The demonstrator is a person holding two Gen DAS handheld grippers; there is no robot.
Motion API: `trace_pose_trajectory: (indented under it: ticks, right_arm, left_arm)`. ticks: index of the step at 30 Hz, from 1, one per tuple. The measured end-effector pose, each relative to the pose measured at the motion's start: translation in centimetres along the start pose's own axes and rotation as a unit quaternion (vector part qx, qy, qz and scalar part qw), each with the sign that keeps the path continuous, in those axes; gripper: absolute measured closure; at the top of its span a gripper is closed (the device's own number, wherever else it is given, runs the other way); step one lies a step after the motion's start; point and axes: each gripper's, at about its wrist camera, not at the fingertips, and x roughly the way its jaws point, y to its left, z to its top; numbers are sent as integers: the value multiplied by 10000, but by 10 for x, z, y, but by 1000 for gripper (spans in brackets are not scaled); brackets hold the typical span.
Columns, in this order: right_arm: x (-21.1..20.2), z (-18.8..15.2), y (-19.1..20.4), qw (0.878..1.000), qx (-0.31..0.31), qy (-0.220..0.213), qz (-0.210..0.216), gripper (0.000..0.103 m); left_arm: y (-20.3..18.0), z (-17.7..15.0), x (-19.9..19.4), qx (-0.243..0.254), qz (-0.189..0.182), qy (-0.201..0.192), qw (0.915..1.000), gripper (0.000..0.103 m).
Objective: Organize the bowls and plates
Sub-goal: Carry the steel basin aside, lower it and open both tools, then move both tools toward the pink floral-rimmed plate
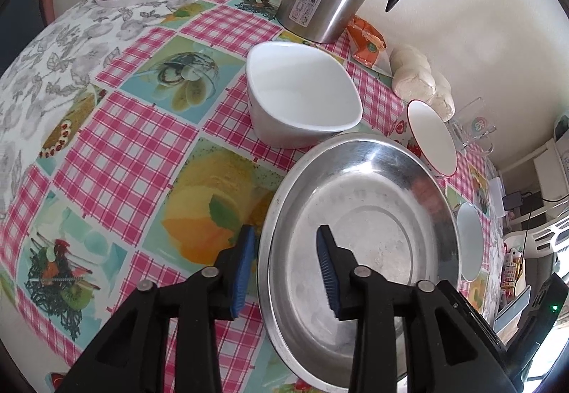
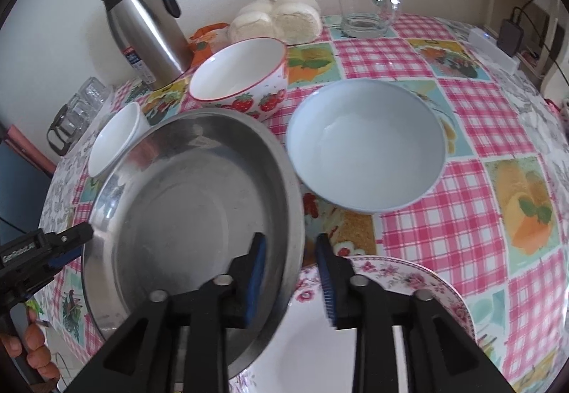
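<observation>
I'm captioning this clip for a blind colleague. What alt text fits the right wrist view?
A right claw stands open astride the rim of a steel pan on a checked tablecloth, a floral plate below. Behind sit a pale bowl and strawberry bowl.

Bench [image 1: 117,151] stood vs a plain cream wall [image 2: 60,37], covered w/ pink-check oilcloth w/ fruit pics; grey leaf-print cloth [image 1: 32,73] showed at its far edge. Soft daylight, no hard shadows. White power strip [image 2: 494,48] w/ black adapter [image 2: 510,36] & cable sat at bench edge by wall.
</observation>
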Motion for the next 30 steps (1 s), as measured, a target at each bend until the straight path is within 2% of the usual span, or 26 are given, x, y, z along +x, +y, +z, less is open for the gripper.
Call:
trace_pose_trajectory:
  ticks: [2, 4, 6, 12, 14, 15, 16, 18, 20, 23, 25, 30]
  right_arm:
    - [-3, 0, -2, 10000, 35, 0, 20, 66]
    - [-6, 1, -3, 10000, 47, -21, 4, 60]
    - [-9, 1, -3, 9999, 79, -68, -46, 37]
    - [-10, 1, 2, 9999, -18, -123, -78, 21]
    - [-8, 0, 4, 9999, -99, -90, -89, 18]
    - [-8, 0, 5, 9998, -152, -81, -98, 16]
    - [-8, 0, 7, 9997, -198, -82, -111, 13]
    - [-8, -1, 9, 9995, -274, -112, -139, 4]
    - [-10, -3, 11, 9991, -359, -167, -146, 0]
    - [-13, -4, 13, 9988, -447, -204, -87, 0]
    - [-14, -6, 13, 9986, -484, -218, -30, 0]
    - [-20, -9, 11, 9985, -472, -279, 43, 0]
  left_arm:
    - [-1, 0, -4, 6, 112, -47, 9999, 58]
    - [-3, -1, -7, 38, 255, -76, 9996, 50]
    - [-3, -2, -8, 72, 401, -65, 9991, 43]
    - [-3, -6, -1, 179, 903, 164, 9956, 42]
    - [-3, -8, 2, 178, 982, 239, 9947, 41]
    - [-1, -9, 3, 161, 1021, 281, 9942, 36]
    - [-1, -10, 3, 149, 1049, 303, 9939, 24]
    - [0, -13, 3, 138, 1134, 280, 9931, 17]
    - [-1, -14, 1, 164, 1197, 217, 9924, 17]
    - [-6, -16, -3, 260, 1243, 80, 9919, 14]
    - [-11, -18, -5, 345, 1202, -25, 9921, 7]
    - [-31, -25, -18, 635, 1020, -422, 9919, 6]
